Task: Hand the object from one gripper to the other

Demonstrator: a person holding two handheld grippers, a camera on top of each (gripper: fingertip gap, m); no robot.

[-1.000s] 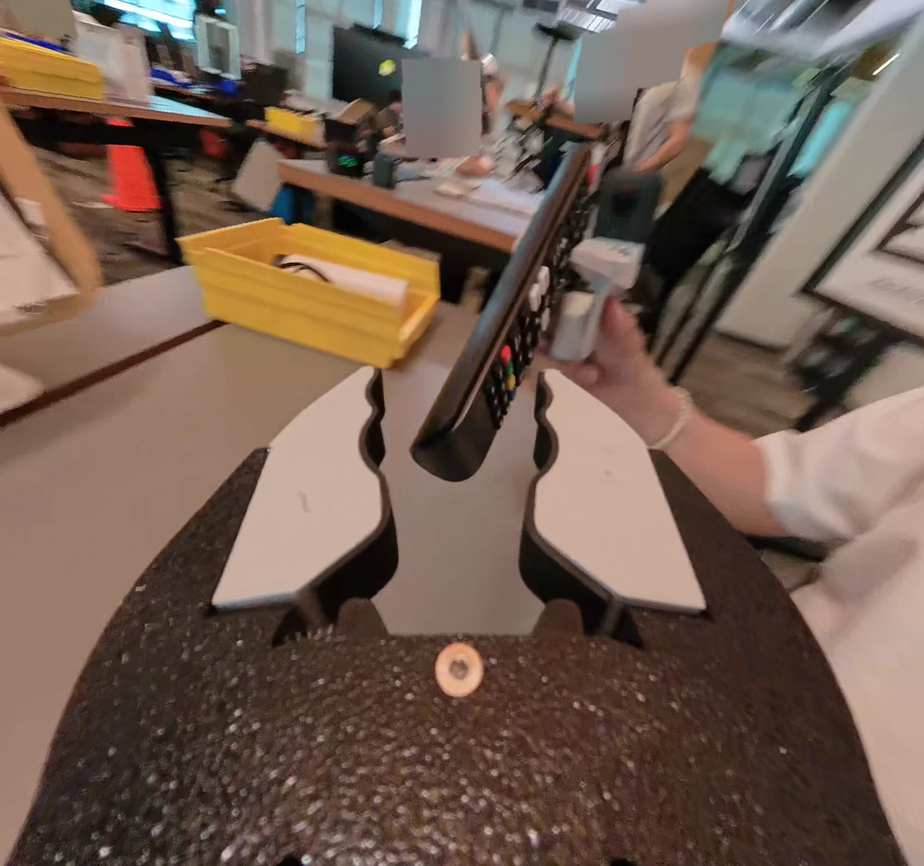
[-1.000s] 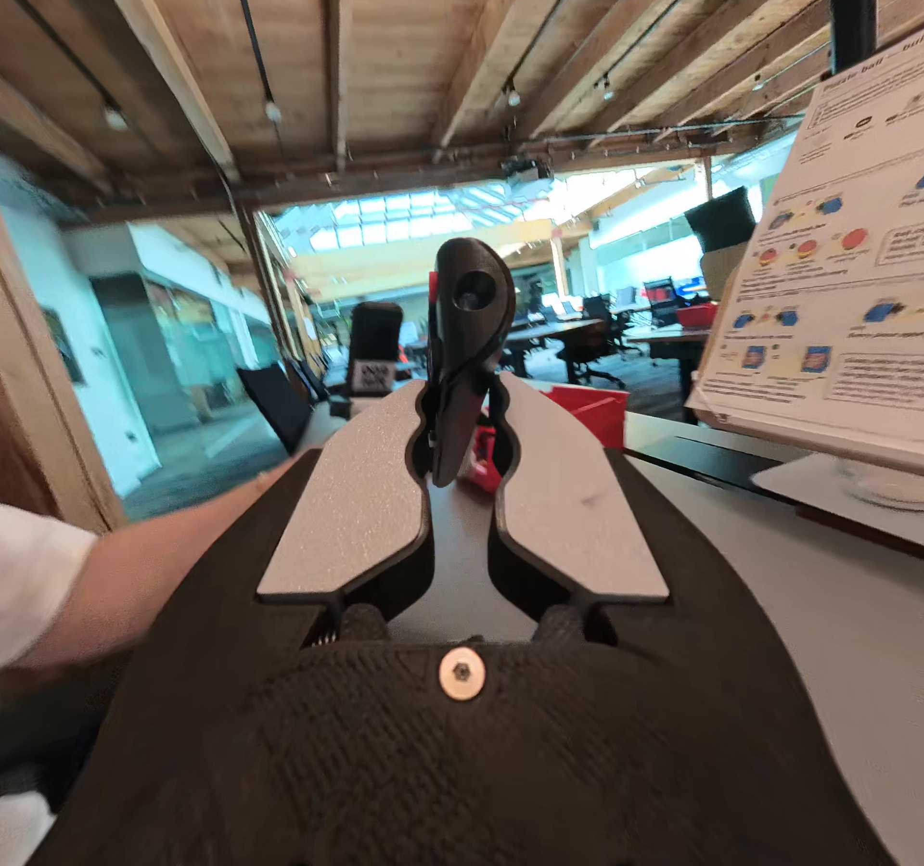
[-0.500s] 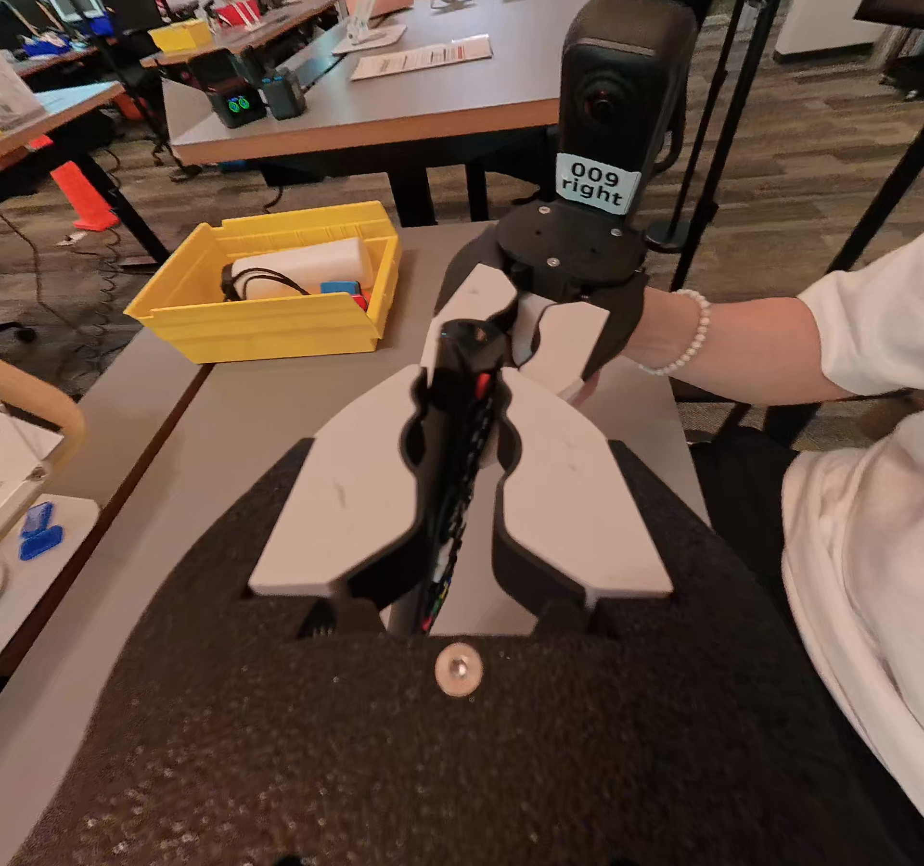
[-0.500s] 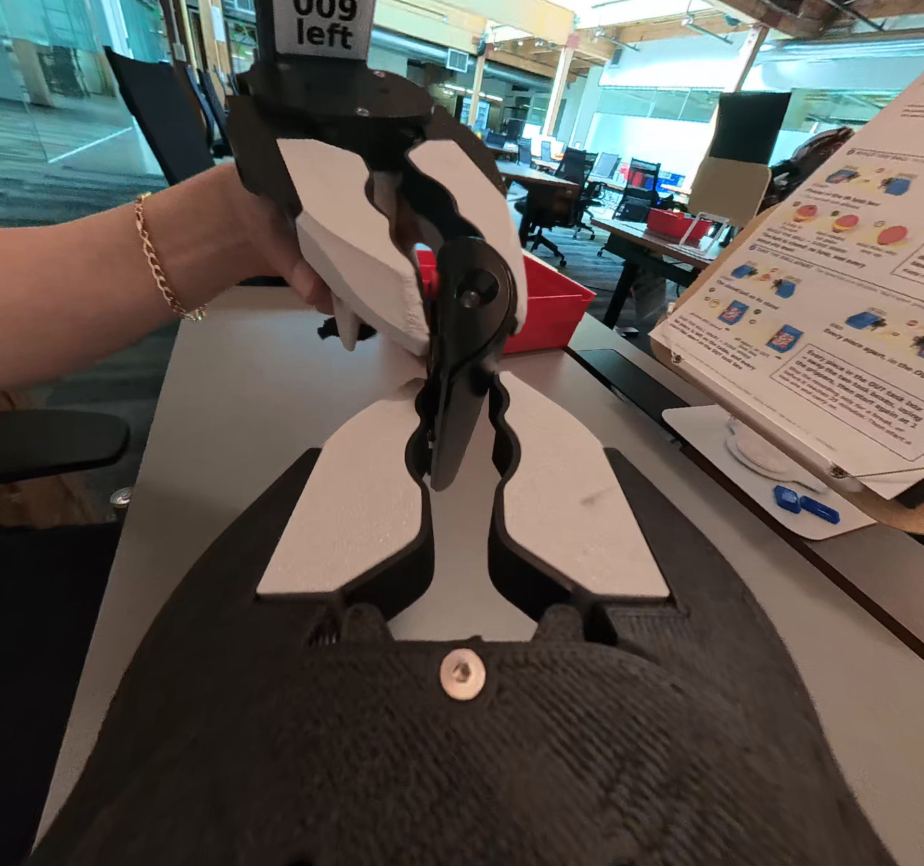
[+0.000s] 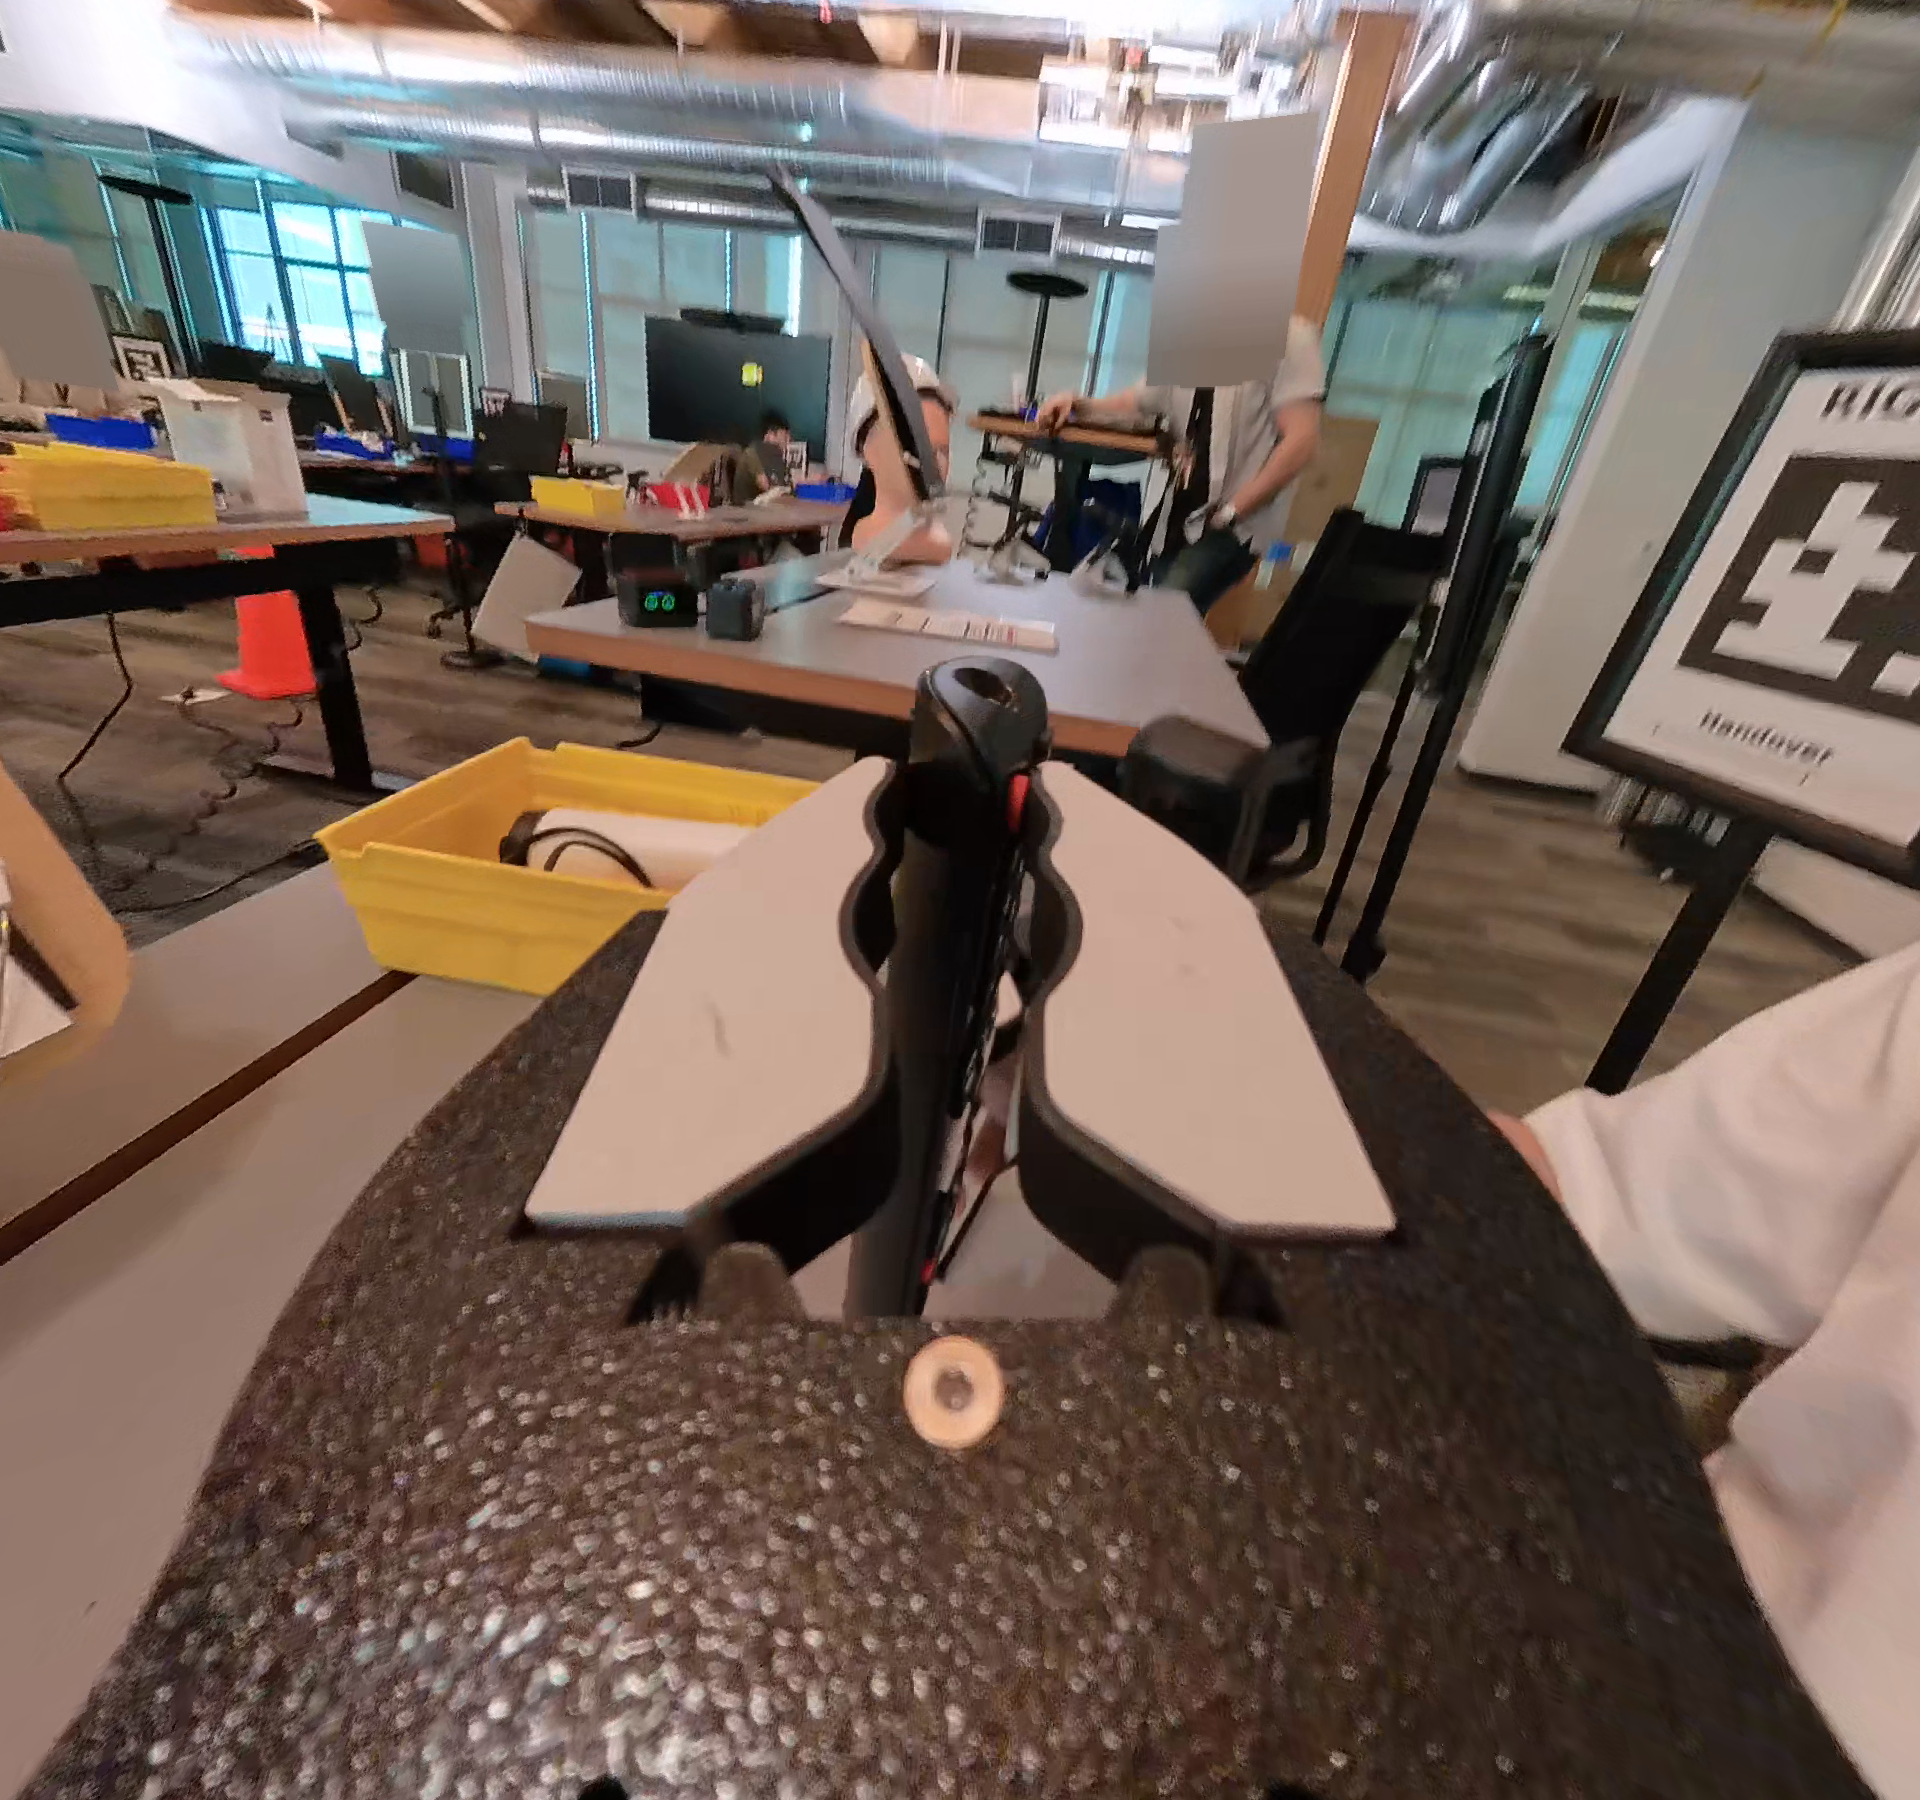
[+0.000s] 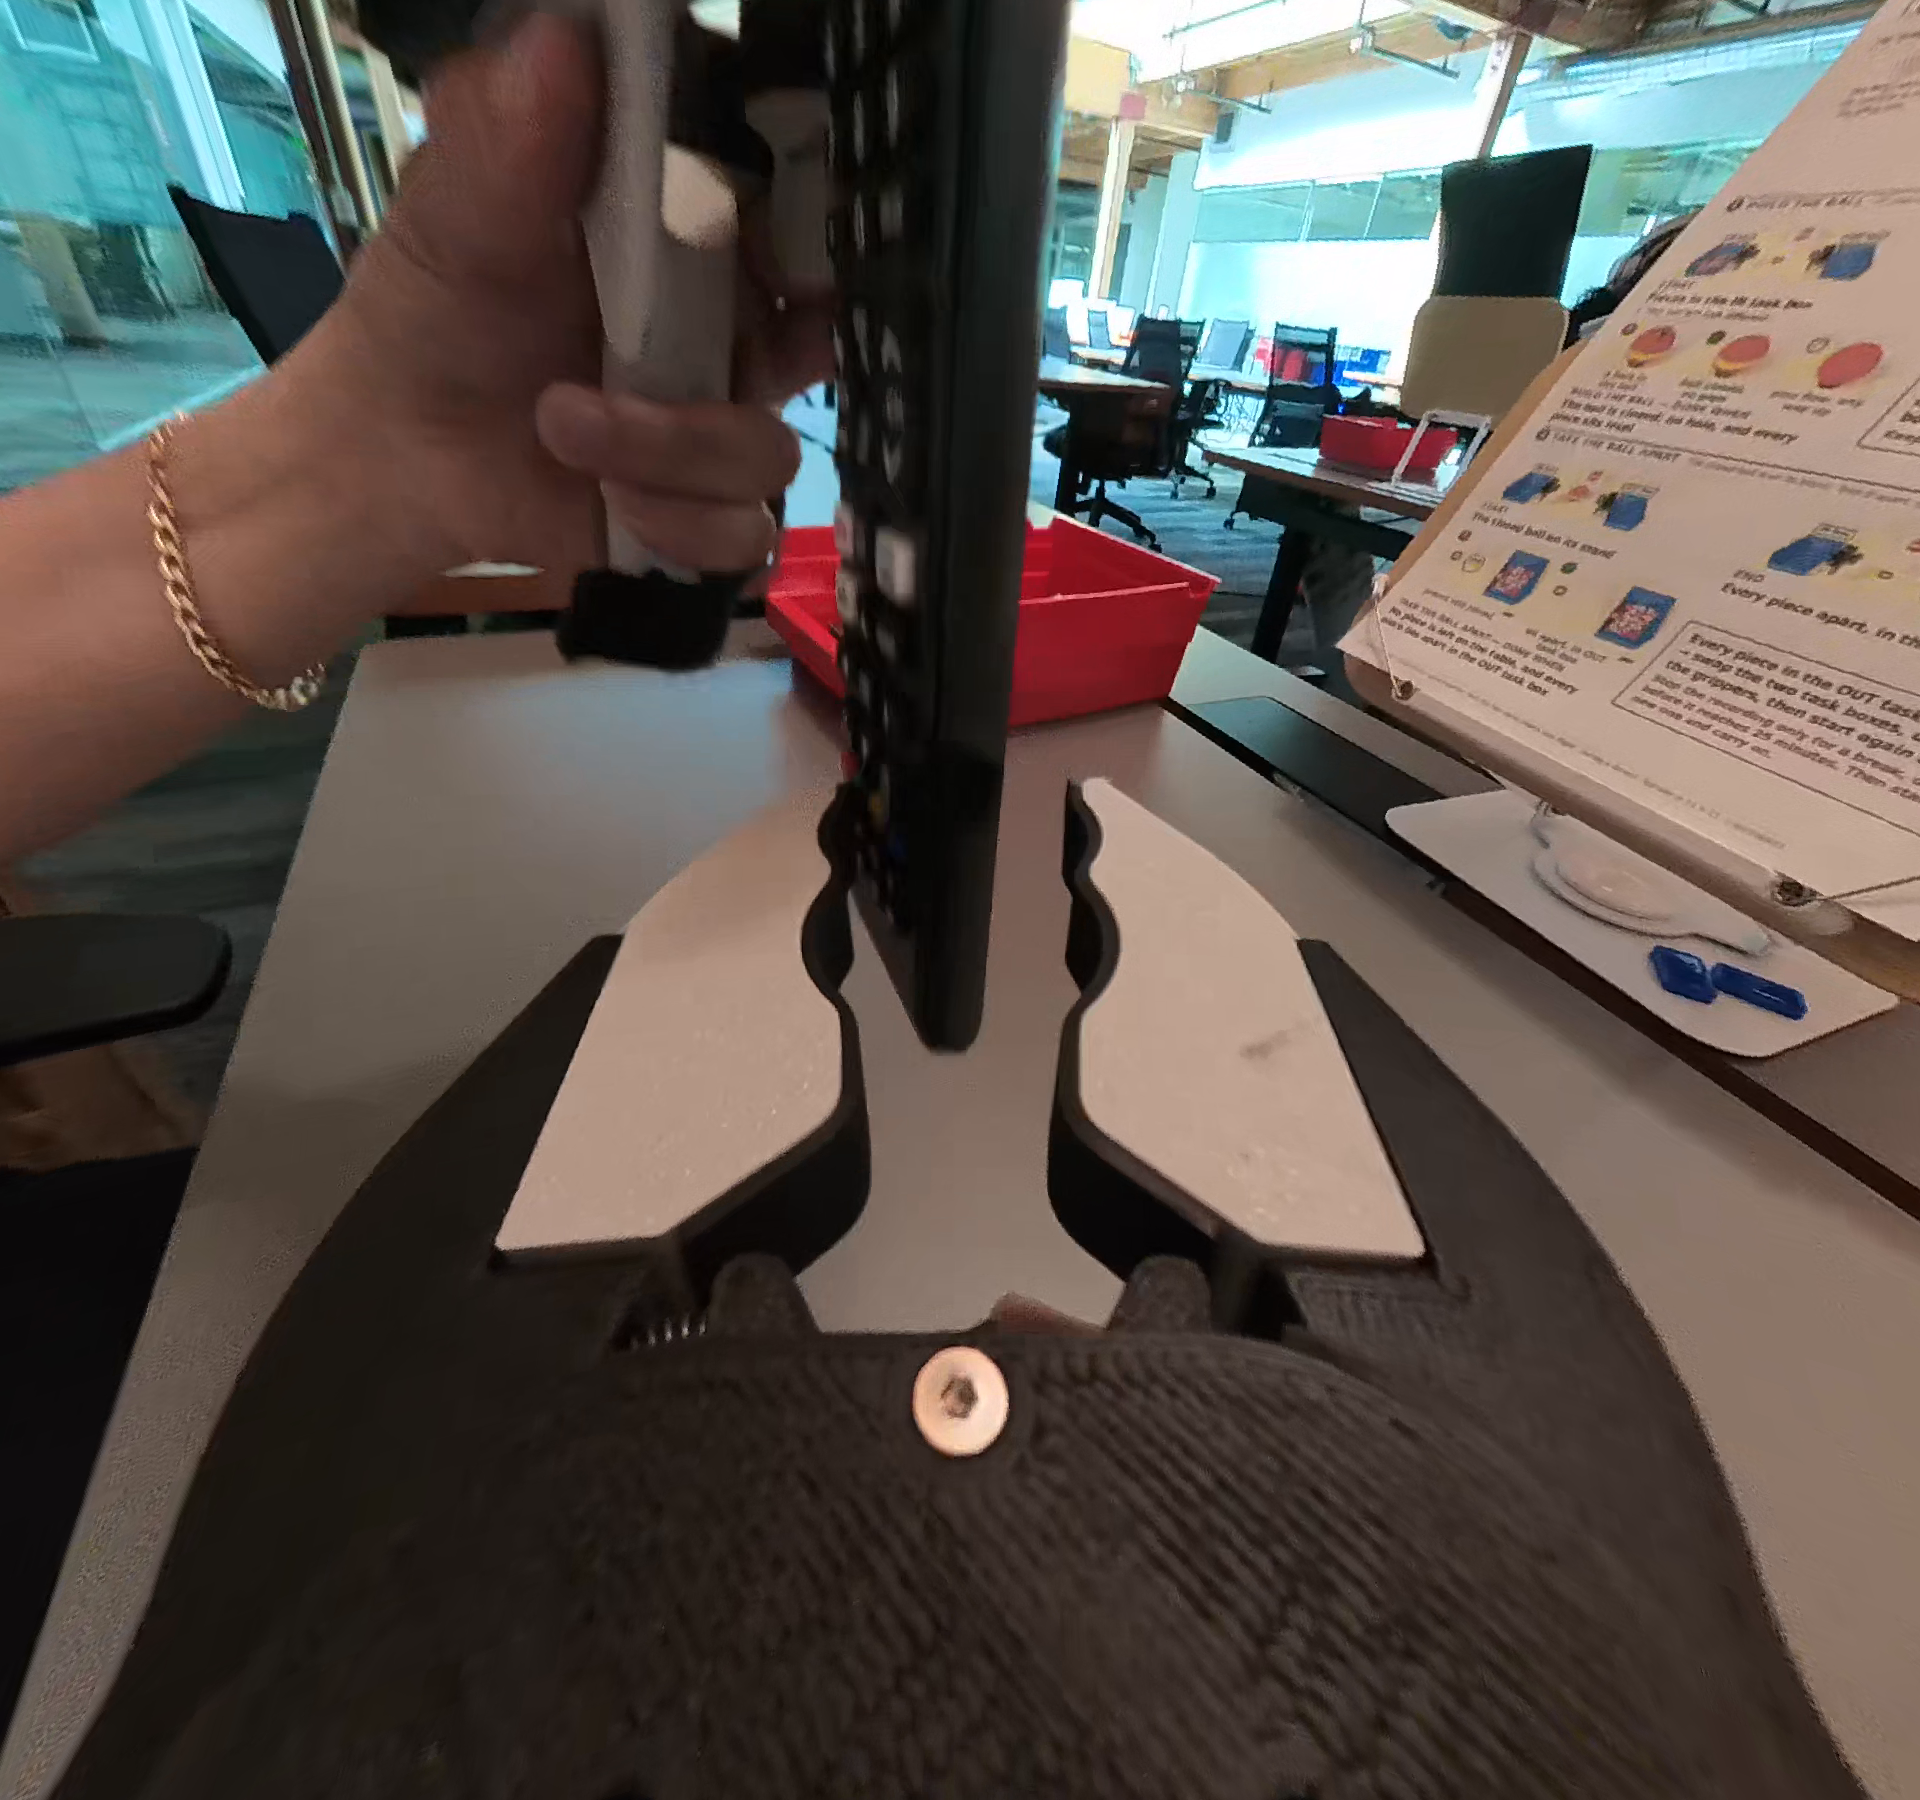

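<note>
A black remote control (image 5: pixel 956 919) with coloured buttons stands on edge between the fingers of my left gripper (image 5: pixel 961 779), which is shut on it; its rounded end sticks out past the fingertips. In the right wrist view the same remote (image 6: pixel 935 400) hangs upright, held from above by the left gripper's handle in a hand (image 6: pixel 499 379) with a gold bracelet. Its lower end sits between the fingers of my right gripper (image 6: pixel 951 805), which is open, with a clear gap on the right side. The grey table (image 6: pixel 468 815) lies below.
A yellow bin (image 5: pixel 468 898) with a white object and a cable sits on the table ahead left. A red bin (image 6: pixel 1101 628) stands behind the remote. An instruction board on a stand (image 6: pixel 1662 555) and two blue pieces (image 6: pixel 1725 987) are at right. A framed sign (image 5: pixel 1818 587) stands right. Tip to tip, the grippers are about 11 cm apart.
The right gripper held the remote first, then both gripped it. Now the right gripper has opened and the left gripper alone holds the remote, raised and tilted up.
</note>
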